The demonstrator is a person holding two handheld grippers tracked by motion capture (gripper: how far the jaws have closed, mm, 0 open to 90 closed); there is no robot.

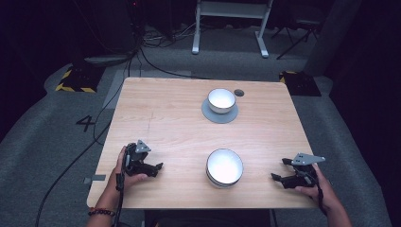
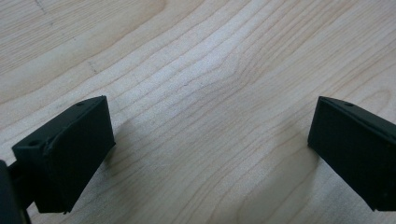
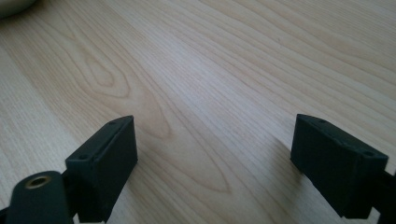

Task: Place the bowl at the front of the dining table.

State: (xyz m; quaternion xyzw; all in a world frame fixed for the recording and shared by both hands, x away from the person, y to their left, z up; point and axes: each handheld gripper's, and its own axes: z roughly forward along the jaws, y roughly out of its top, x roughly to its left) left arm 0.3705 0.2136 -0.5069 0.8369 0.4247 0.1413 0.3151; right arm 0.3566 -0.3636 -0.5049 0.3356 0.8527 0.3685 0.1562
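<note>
Two white bowls stand on the wooden table [image 1: 165, 118]. The near bowl [image 1: 224, 166] sits bare on the wood between my hands. The far bowl [image 1: 221, 100] rests on a grey saucer [image 1: 219, 113]. My left gripper [image 1: 158, 167] lies low at the front left, open, its jaws pointing right toward the near bowl, a hand's width short of it. In the left gripper view the gripper [image 2: 210, 149] has bare wood between its jaws. My right gripper [image 1: 279, 171] sits at the front right, open, aimed left at the same bowl. In the right gripper view the gripper [image 3: 215, 163] frames only wood grain.
A small dark round spot [image 1: 239, 92] lies by the far bowl. A pale rim [image 3: 14, 6] peeks into the right gripper view's top left corner. Beyond the table are grey carpet, cables, a white stand [image 1: 231, 26] and yellow-black striped pads [image 1: 75, 80].
</note>
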